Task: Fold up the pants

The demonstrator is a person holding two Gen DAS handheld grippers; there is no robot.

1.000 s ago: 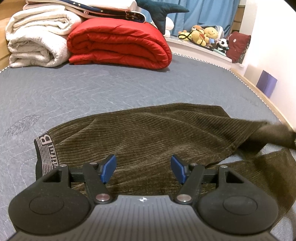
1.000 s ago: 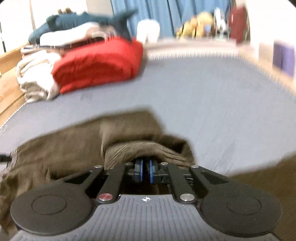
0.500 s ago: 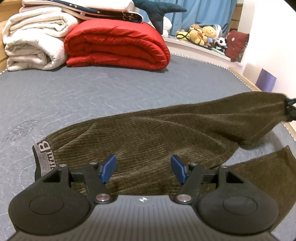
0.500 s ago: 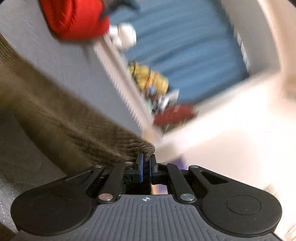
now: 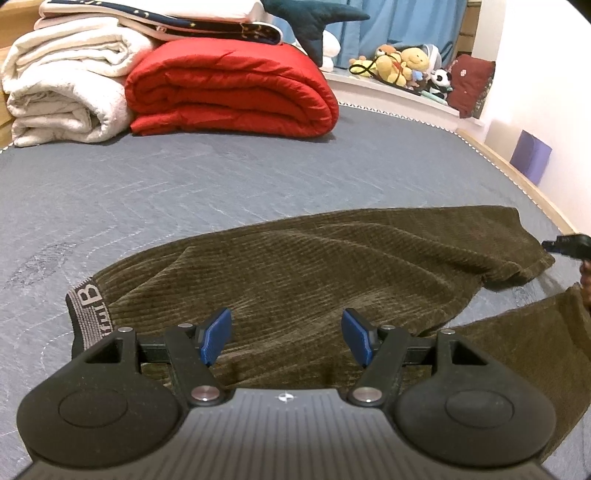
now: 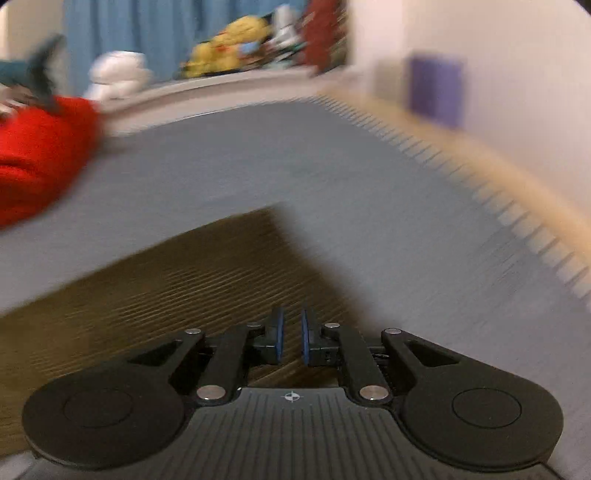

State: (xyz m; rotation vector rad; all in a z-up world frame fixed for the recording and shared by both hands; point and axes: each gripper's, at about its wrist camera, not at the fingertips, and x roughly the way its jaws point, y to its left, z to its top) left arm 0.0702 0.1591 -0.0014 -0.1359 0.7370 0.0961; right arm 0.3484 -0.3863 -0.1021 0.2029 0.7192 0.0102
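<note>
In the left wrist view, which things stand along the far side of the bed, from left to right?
White blanket → red quilt → soft toys → dark red cushion → purple box.

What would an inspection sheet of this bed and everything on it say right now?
Surface: grey quilted mattress, wooden edge on the right.
Job's things: brown corduroy pants lying flat, waistband at left, one leg spread rightward, the other nearer the camera.
Clutter: red quilt, white blanket, both folded at the far end.
Tongs: left tongs open above the pants, gripping nothing; right tongs opening, a narrow gap, no cloth between, by the leg end.
Cables: nothing seen.
Surroundings: plush toys on a ledge, blue curtain, purple box by the white wall.
</note>
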